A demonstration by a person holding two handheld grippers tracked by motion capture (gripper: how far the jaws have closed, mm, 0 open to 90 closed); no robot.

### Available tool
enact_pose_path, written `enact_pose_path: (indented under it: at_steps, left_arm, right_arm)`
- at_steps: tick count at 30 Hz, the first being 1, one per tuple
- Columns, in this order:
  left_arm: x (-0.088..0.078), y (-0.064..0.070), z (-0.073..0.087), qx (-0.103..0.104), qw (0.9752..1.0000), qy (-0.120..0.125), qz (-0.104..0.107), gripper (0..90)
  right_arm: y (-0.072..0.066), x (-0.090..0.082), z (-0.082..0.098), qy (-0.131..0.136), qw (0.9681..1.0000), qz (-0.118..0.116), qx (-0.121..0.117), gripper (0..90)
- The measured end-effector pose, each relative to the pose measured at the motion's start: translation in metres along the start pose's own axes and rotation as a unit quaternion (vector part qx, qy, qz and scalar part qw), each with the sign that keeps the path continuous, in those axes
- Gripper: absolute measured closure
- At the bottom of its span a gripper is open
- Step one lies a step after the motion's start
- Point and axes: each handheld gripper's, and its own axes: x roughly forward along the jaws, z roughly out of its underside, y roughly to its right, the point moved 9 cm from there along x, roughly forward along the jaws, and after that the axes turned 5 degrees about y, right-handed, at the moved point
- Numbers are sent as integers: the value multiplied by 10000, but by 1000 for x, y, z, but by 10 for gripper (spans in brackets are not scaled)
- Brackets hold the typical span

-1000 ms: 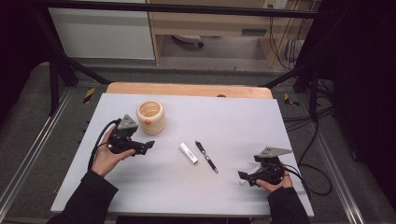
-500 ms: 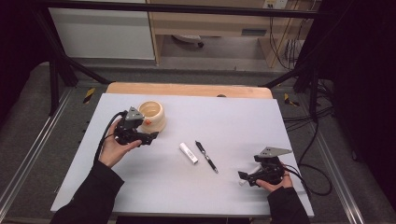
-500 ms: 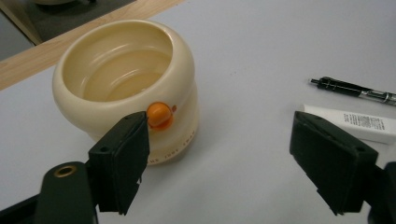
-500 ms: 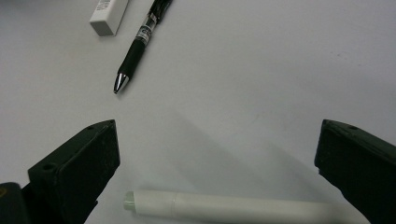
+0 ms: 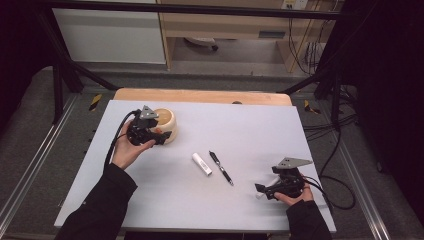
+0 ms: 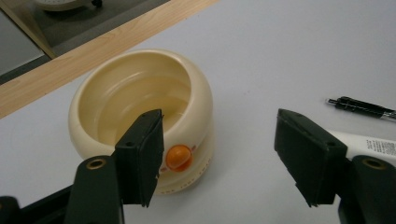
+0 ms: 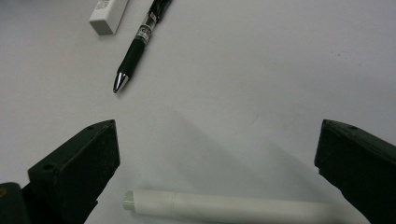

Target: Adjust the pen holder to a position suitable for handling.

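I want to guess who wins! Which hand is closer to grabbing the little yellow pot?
Left. The left gripper sits right at the cream pot, one jaw over its rim. The right gripper rests far across the table.

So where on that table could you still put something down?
The far right stretch of the table, beyond the pen, is bare, as is the near strip between the sleeves. It is crowded around the cup at the left claw and mid-table by the tube.

The left gripper (image 5: pixel 161 135) hides part of the cream bowl (image 5: pixel 167 122).
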Motion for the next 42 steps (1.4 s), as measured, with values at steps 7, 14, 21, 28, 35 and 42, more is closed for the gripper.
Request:
enact_pose_path:
  at_steps: [7, 14, 21, 28, 35, 42]
  left_arm:
    - [10, -3, -7, 89, 9999, -76, -66, 386]
    - [22, -4, -5, 187, 9996, -179, -91, 426]
    - [32, -9, 0, 212, 9992, -314, -135, 472]
    - [39, -12, 3, 338, 9986, -355, -189, 543]
    - [40, -12, 3, 442, 9979, -431, -197, 595]
    - [41, -7, 4, 576, 9970, -496, -112, 671]
  right_arm:
    - [0, 0, 0, 4, 10000, -1, 0, 7]
    - [0, 0, 0, -3, 10000, -5, -5, 8]
    - [0, 0, 0, -9, 10000, -10, -11, 8]
    - [0, 0, 0, -6, 10000, -3, -16, 8]
    - [0, 0, 0, -11, 10000, 1, -25, 8]
    - [0, 0, 0, 2, 10000, -1, -11, 8]
